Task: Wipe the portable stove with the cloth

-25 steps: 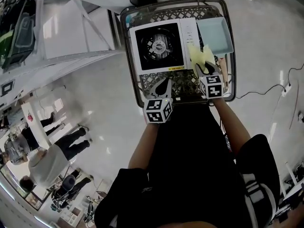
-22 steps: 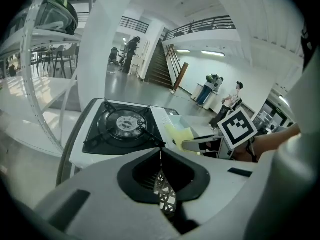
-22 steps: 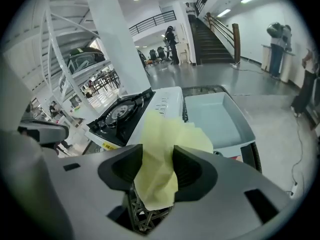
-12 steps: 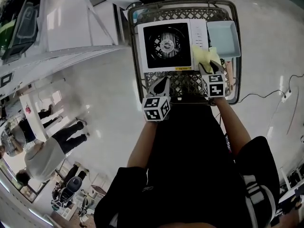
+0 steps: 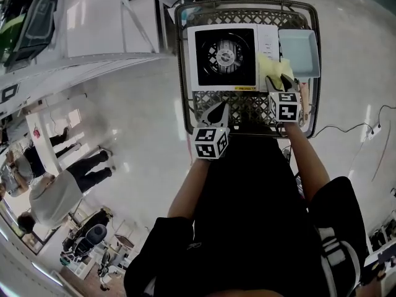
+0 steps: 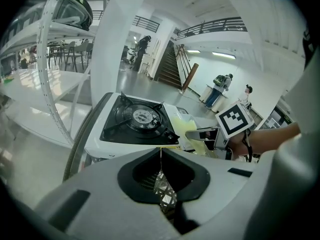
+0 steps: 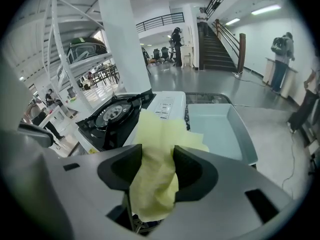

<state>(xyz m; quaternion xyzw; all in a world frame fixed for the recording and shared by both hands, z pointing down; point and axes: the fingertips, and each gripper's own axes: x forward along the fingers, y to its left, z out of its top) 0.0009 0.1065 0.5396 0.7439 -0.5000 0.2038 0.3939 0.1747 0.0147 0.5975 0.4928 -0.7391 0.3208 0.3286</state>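
The portable stove (image 5: 226,57), white with a black burner top, sits in a wire basket (image 5: 247,107). A yellow cloth (image 5: 270,65) lies on the stove's right control strip. My right gripper (image 5: 278,82) is over it. In the right gripper view the cloth (image 7: 157,149) fills the gap between the widely spread jaws and hangs loose below them. I see no squeeze on it. My left gripper (image 5: 216,111) hovers near the basket's front edge, short of the stove (image 6: 140,121). Its jaws (image 6: 161,151) meet in a thin line with nothing between them.
A pale blue tray (image 5: 298,51) stands right of the stove in the basket. White shelving (image 5: 93,30) runs along the left. A cable (image 5: 346,125) trails over the floor at the right. People (image 5: 55,197) stand on the floor at lower left.
In the head view the basket and both grippers have shifted right and a little down. The cloth stays at the stove's right side under my right gripper.
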